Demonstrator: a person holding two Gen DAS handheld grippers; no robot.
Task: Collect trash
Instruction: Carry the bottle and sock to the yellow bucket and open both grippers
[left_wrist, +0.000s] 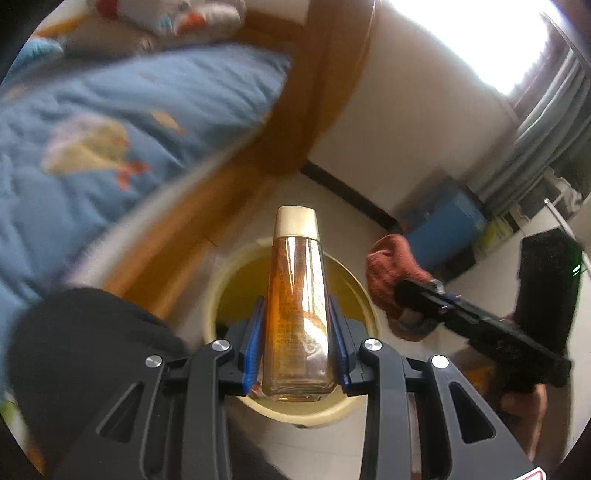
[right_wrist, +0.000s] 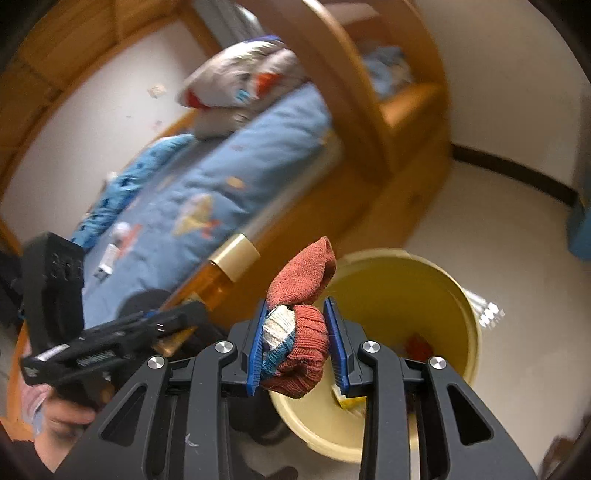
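Two items are held above the bin: a bottle (left_wrist: 295, 306) and a sock (right_wrist: 301, 325). In the left wrist view the bottle, amber with a cream cap pointing to 12 o'clock, sits clamped between the blue pads of the left gripper (left_wrist: 297, 343), directly over the yellow bin (left_wrist: 229, 280). In the right wrist view the rust-red sock, bunched with a white and blue patch, is pinched between the pads of the right gripper (right_wrist: 297, 343); the bin (right_wrist: 424, 280) lies toward 3 o'clock of it, with small scraps inside. A wooden bed (right_wrist: 406, 192) with a blue quilt (right_wrist: 207, 177) fills the 10 to 12 o'clock area, on a pale floor (right_wrist: 498, 221).
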